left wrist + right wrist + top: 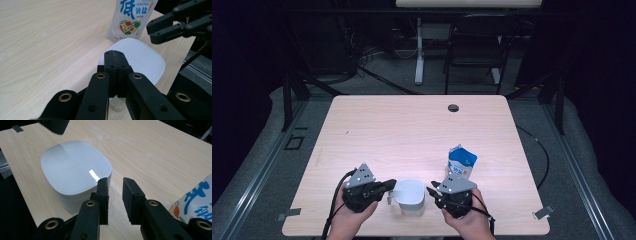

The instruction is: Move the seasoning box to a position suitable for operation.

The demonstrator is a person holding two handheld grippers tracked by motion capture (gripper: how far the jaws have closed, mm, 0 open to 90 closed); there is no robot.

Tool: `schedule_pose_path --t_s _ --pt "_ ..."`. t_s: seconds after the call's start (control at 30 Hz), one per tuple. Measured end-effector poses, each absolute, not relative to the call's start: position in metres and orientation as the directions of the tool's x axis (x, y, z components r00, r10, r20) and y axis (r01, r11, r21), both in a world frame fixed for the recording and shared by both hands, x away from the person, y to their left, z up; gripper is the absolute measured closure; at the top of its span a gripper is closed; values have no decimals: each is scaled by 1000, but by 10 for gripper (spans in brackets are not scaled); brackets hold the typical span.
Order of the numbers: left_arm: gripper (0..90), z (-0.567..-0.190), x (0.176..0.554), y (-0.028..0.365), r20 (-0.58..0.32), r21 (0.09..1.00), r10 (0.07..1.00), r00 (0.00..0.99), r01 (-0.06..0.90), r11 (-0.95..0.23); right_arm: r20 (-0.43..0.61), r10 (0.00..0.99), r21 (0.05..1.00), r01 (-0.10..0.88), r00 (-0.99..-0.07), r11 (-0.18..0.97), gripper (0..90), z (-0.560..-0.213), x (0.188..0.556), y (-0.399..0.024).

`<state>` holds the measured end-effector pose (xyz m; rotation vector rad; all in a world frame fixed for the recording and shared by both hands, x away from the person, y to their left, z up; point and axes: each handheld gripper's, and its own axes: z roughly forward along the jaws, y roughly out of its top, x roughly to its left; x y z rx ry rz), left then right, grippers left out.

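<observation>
A white lidded container [411, 196] stands near the table's front edge, between my two grippers. My left gripper [390, 188] is at its left side; in the left gripper view its jaws [114, 52] are pressed together with nothing between them, just in front of the white lid [142, 58]. My right gripper [431, 190] is at the container's right side, and its jaws [115, 181] stand a narrow gap apart, empty, beside the container [75, 172]. A blue-and-white salt bag [461, 162] stands upright behind the right gripper, also seen close up [130, 20] [197, 195].
The light wooden table [412, 125] has a round cable hole [453, 107] near its far edge. A dark chair [474, 45] and a white desk leg [419, 55] stand beyond it. The table's front edge lies just below the hands.
</observation>
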<state>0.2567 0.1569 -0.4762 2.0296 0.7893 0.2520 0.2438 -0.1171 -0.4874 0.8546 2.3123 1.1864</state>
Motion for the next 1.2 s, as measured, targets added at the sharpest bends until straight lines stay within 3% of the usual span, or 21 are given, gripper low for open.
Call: schedule_pose_path --t_s 0.27,1.2 --pt "900 -483 258 156 -120 812 625 772 438 -385 -63 680 835 334 -731 437 898 -487 246 -121" --pt "900 -487 254 157 -115 818 623 774 430 -383 -39 628 795 357 -778 491 900 -510 235 -112"
